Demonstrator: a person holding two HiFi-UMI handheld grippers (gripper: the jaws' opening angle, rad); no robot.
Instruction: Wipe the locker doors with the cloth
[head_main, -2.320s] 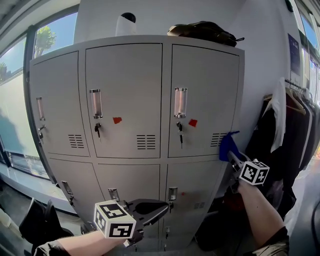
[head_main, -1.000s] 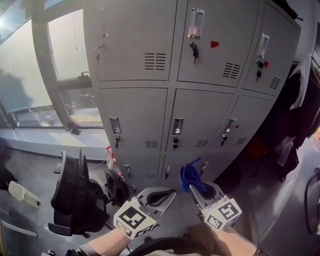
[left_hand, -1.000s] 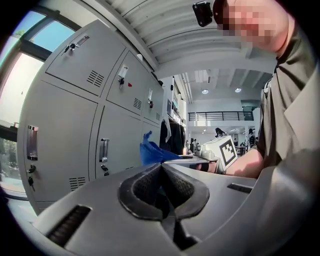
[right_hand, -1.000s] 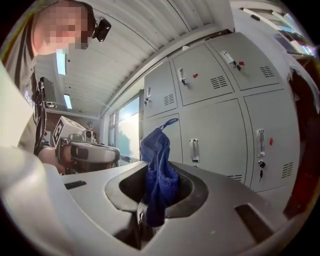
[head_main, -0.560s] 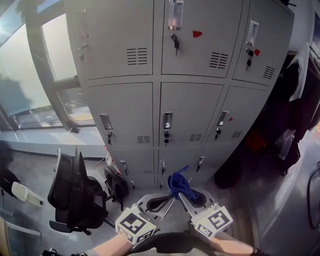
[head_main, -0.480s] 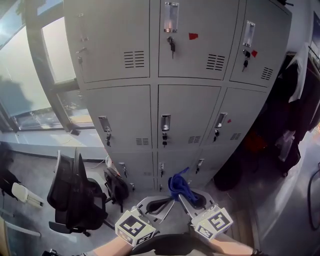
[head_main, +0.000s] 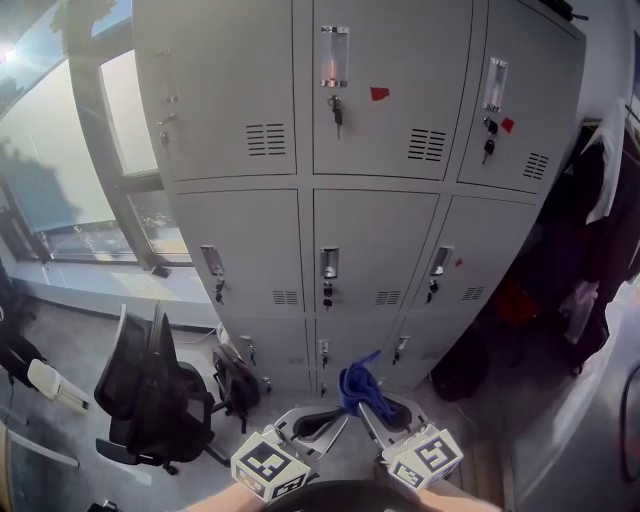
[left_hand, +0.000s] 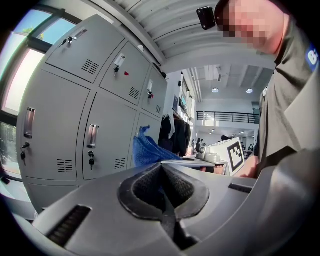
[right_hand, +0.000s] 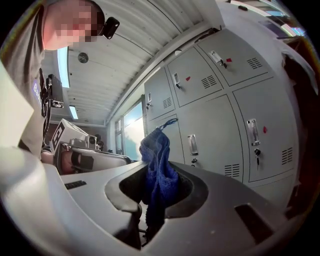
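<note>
Grey lockers (head_main: 370, 250) fill the head view, with doors in three rows, each with a handle and keys. Both grippers sit low at the bottom of that view, close to my body and well short of the doors. My right gripper (head_main: 364, 402) is shut on a blue cloth (head_main: 354, 381), which bunches up above its tips. In the right gripper view the cloth (right_hand: 157, 165) hangs through the closed right gripper (right_hand: 156, 176). My left gripper (head_main: 340, 416) lies just left of it, shut and holding nothing (left_hand: 161, 167). The cloth (left_hand: 148, 150) shows beyond it.
A black office chair (head_main: 150, 390) and a black bag (head_main: 236, 372) stand on the floor left of the lockers. A large window (head_main: 60, 170) is at far left. Dark clothes (head_main: 600, 230) hang at right. Small red marks (head_main: 379, 93) sit on two upper doors.
The right gripper has come down from the lockers' right side with the cloth. Both grippers now rest low, side by side. Over the last half second they barely move.
</note>
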